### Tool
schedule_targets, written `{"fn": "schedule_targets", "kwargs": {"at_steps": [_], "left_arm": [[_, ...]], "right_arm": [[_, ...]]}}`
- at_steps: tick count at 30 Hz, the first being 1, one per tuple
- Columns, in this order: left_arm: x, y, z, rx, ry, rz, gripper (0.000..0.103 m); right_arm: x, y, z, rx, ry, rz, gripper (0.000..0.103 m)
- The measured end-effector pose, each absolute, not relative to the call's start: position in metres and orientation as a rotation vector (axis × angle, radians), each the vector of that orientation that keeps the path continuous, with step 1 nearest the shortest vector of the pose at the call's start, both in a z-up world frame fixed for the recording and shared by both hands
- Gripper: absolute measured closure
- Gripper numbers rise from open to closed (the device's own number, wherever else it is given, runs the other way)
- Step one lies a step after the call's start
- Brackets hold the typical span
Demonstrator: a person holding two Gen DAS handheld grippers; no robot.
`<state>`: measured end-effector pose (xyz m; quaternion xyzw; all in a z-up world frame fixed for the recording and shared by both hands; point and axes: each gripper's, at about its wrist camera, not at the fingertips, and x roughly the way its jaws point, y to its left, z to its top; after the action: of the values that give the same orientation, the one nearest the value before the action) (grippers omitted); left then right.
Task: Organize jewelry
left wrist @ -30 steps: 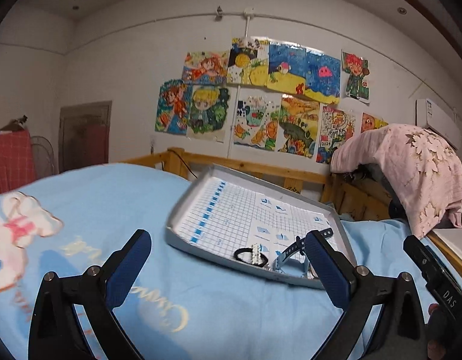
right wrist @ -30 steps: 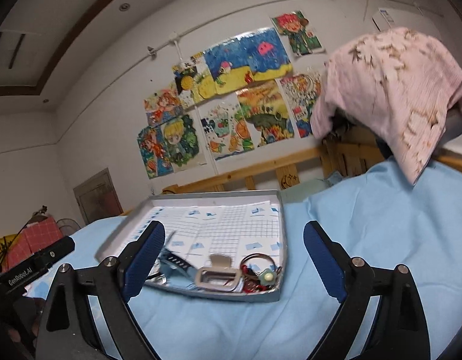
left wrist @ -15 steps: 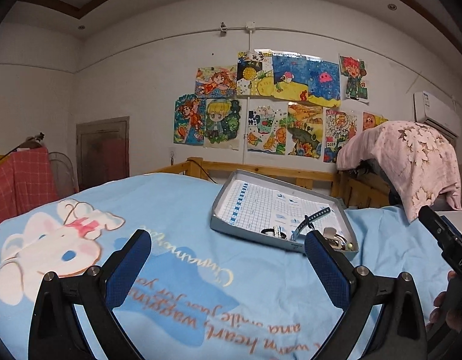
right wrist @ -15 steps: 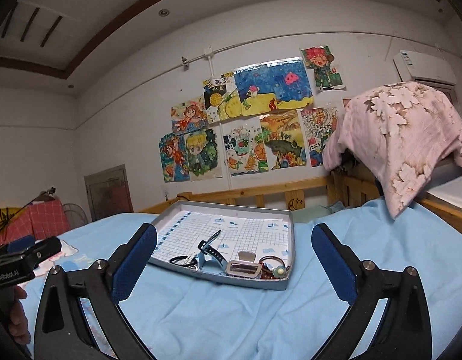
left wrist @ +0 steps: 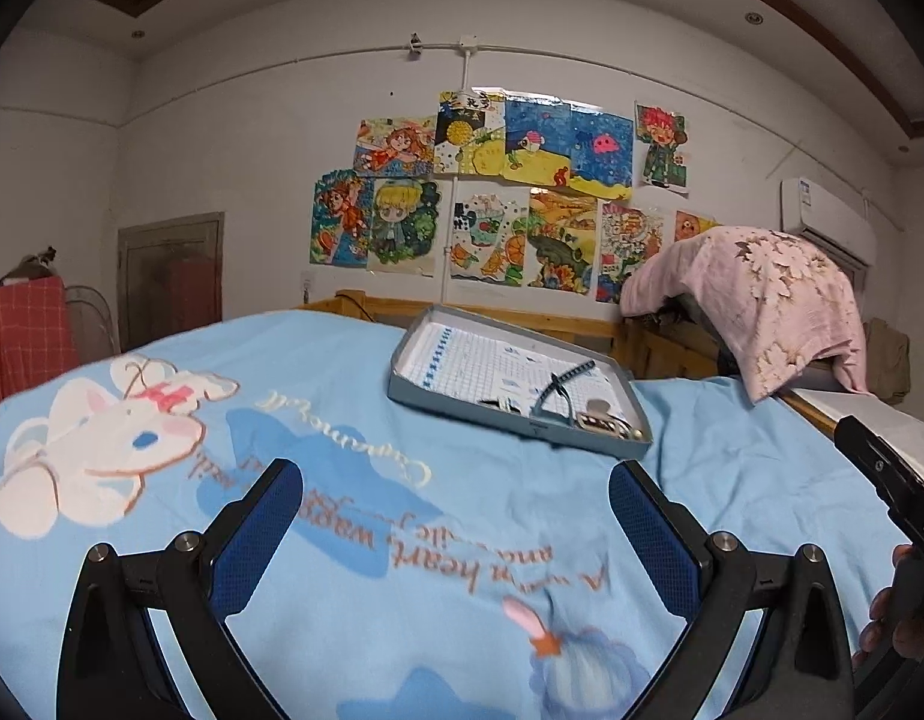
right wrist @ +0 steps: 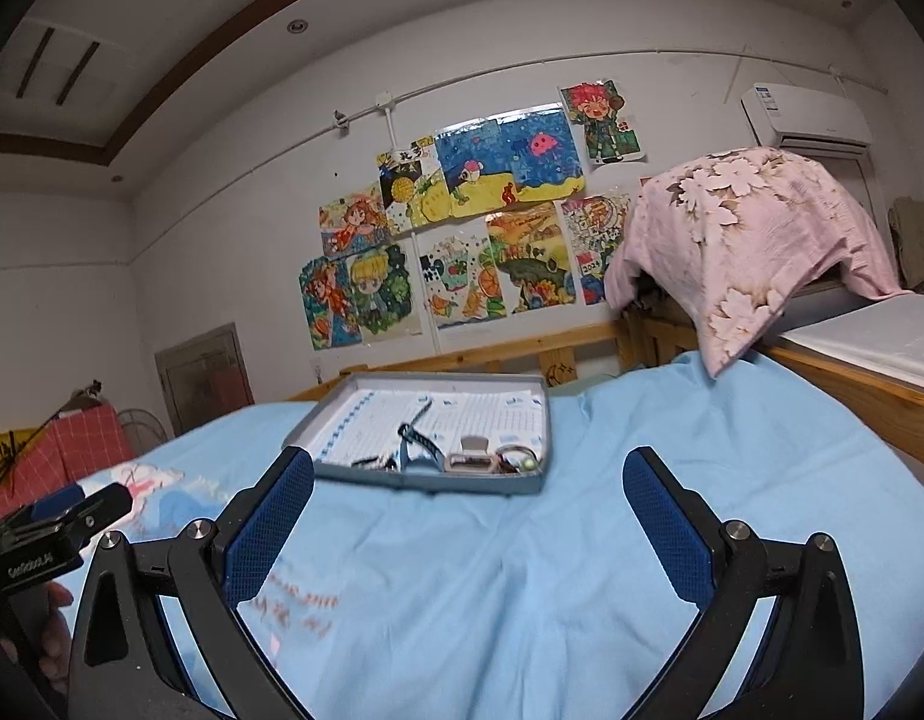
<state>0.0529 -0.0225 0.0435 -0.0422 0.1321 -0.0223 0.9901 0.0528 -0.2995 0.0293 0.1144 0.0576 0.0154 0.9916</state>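
While both grippers, left gripper [left wrist: 456, 513] and right gripper [right wrist: 468, 501], hover with fingers wide and empty, jewelry [right wrist: 456, 456] lies in the grey tray [right wrist: 366, 471] on the bed [right wrist: 582, 570]

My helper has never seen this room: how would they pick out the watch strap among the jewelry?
On the light blue bedspread sits a shallow grey tray lined with grid paper. At its near edge lie the small pieces; the dark blue watch strap is the only one that stands up off the paper, arching above the flat silver piece beside it.
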Motion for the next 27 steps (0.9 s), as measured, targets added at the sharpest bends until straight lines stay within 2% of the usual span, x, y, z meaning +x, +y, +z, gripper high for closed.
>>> {"fn": "schedule_targets", "kwargs": {"at_steps": [13,27], "left_arm": [[0.030,-0.007,0.011,-0.084,0.277,-0.051,0.000],[0.027,-0.013,0.001,-0.044,0.277,-0.046,0.000]], "right_arm": [[0.009,-0.268,0.012,0.141,0.158,0.037,0.002],[0.018,-0.264,-0.006,0.142,0.202,0.016,0.002]]}}
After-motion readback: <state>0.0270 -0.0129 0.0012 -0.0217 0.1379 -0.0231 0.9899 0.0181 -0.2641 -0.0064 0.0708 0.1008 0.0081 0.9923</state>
